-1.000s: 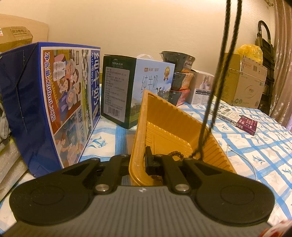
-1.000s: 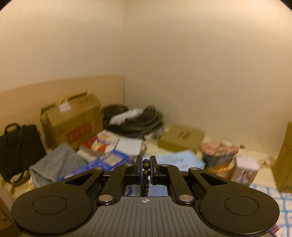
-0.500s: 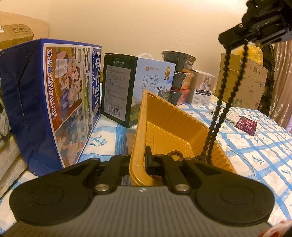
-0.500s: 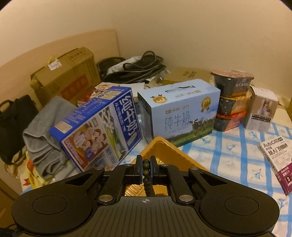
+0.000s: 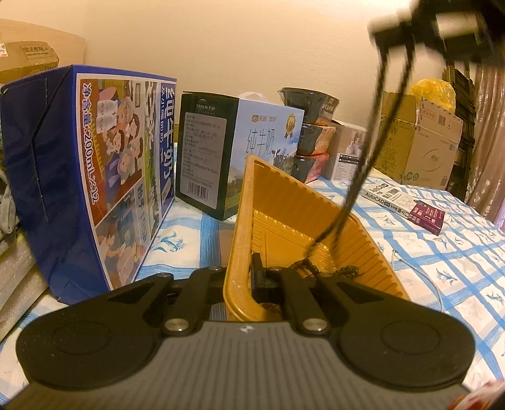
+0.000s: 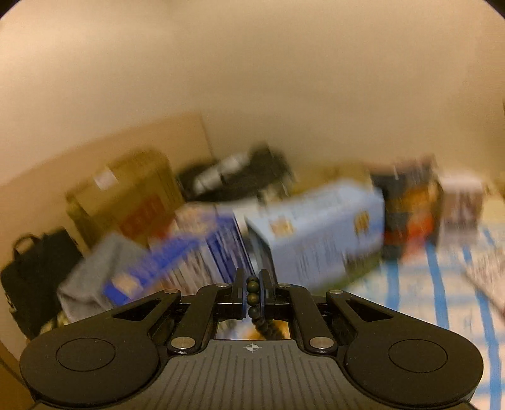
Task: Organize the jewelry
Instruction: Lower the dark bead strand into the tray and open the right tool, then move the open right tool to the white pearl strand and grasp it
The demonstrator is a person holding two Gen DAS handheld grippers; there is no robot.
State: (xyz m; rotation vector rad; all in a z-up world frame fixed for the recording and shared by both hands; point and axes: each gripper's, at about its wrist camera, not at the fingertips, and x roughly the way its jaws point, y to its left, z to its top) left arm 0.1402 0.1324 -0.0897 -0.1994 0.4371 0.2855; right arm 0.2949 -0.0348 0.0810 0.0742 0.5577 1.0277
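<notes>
My left gripper (image 5: 244, 277) is shut on the near rim of a yellow ribbed tray (image 5: 284, 202) that stands on the blue-checked cloth. My right gripper (image 6: 252, 291) is shut on a dark bead necklace (image 6: 252, 298). In the left wrist view the right gripper (image 5: 442, 28) is high at the upper right and the necklace (image 5: 366, 164) hangs from it in a blurred double strand down into the tray. More dark beads (image 5: 318, 271) lie on the tray floor.
A dark blue milk carton box (image 5: 85, 176) stands close left of the tray and a light blue milk box (image 5: 233, 148) behind it. Stacked bowls (image 5: 311, 132), cardboard boxes (image 5: 423, 138) and an AutoCAD book (image 5: 391, 194) lie further back. A thin cord (image 5: 419, 268) lies right of the tray.
The right gripper dipped toward the tray and then rose and tilted up again. The necklace now swings, with its lower end still in the tray. The left gripper has kept its hold on the tray.
</notes>
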